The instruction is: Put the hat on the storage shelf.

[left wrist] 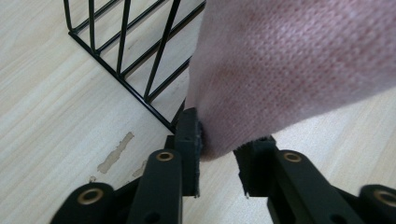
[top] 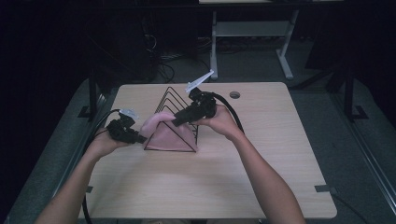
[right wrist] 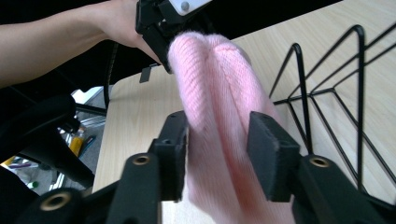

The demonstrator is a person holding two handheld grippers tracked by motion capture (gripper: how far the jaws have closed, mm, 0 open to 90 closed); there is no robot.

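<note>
A pink knitted cloth hangs over a black wire rack of triangular frames at the table's middle. My left gripper is at the rack's left foot, shut on the cloth's lower left end. In the left gripper view the cloth fills the gap in the left gripper, beside the rack. My right gripper is above the rack, reaching left. It is shut on a fold of the cloth, which runs through the right gripper up to the left gripper.
The light wooden table has a round cable hole at its far side. A worn patch marks the wood near the rack. Beyond the table a white desk frame stands on a dark floor with cables.
</note>
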